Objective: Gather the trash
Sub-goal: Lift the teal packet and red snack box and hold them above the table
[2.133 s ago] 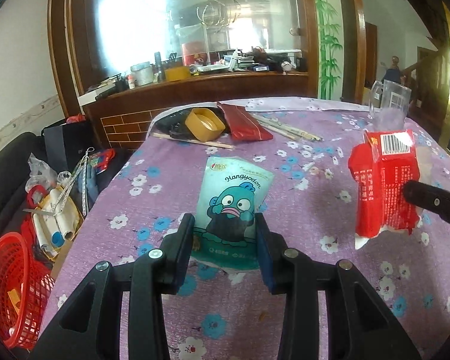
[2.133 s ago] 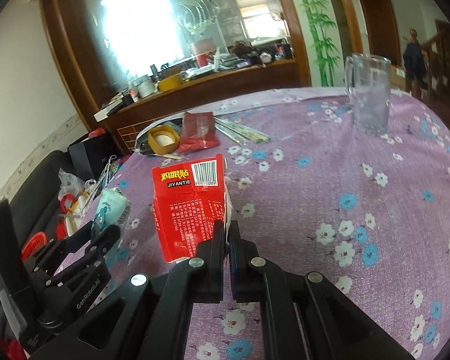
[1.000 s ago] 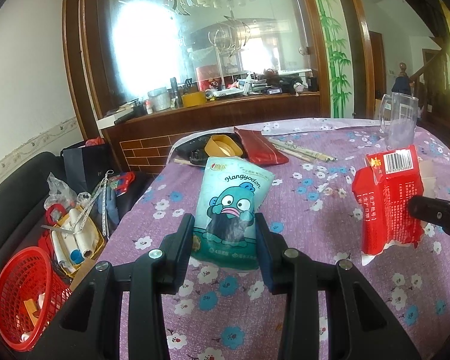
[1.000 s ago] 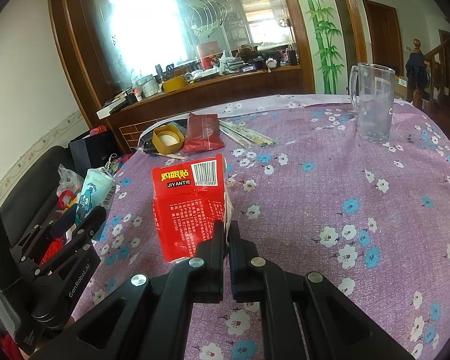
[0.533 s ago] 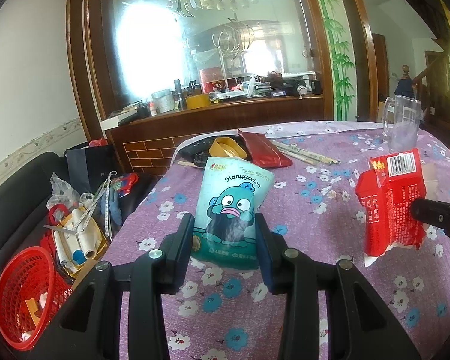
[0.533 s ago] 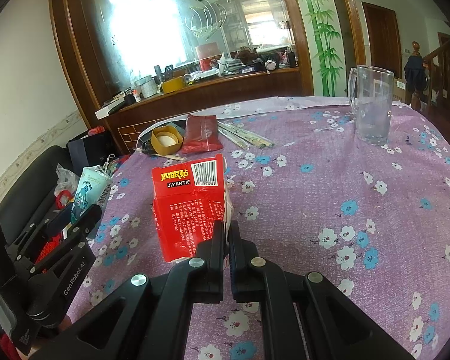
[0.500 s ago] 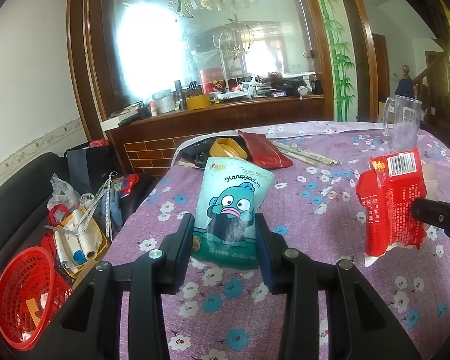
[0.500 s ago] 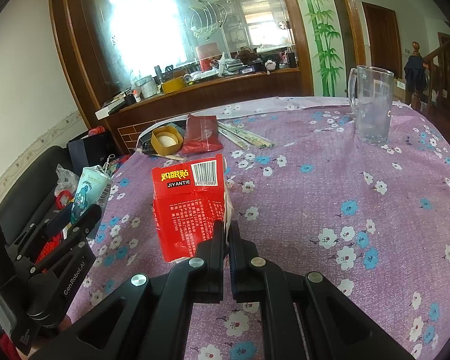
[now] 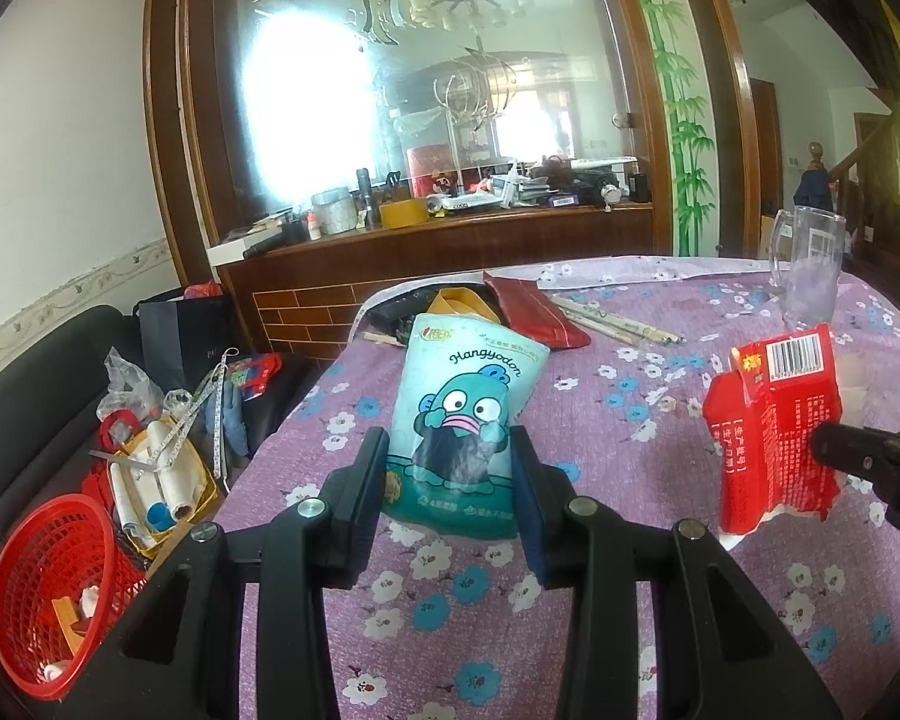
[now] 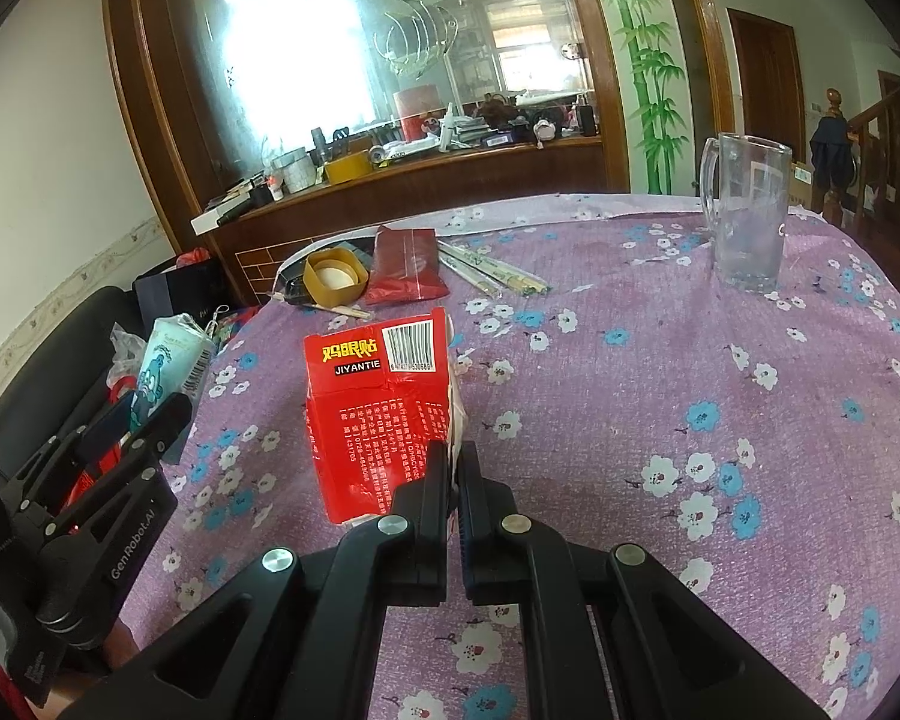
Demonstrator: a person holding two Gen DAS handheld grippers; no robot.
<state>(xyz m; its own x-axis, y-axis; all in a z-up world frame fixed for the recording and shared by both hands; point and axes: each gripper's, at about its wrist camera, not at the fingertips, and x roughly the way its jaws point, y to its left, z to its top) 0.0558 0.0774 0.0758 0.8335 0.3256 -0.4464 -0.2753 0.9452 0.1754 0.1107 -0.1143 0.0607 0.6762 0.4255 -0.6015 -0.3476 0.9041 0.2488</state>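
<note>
My left gripper (image 9: 448,483) is shut on a teal snack pouch (image 9: 462,420) with a cartoon fish, held upright above the purple flowered tablecloth (image 9: 630,396). The same pouch (image 10: 171,360) and left gripper (image 10: 144,426) show at the left of the right wrist view. My right gripper (image 10: 455,462) is shut on the edge of a torn red carton (image 10: 378,402) with a barcode, lifted off the cloth. That red carton (image 9: 774,432) hangs at the right of the left wrist view.
A red mesh basket (image 9: 48,588) stands low at the left, beside a heap of clutter (image 9: 156,468) on a dark sofa. At the table's far end lie a yellow tape roll (image 10: 335,277), a red packet (image 10: 405,264) and chopsticks (image 10: 498,270). A glass mug (image 10: 747,216) stands far right.
Both grippers keep their holds. Since two seconds ago both views have tipped upward a little, showing more of the mirror; in the last half second nothing moves.
</note>
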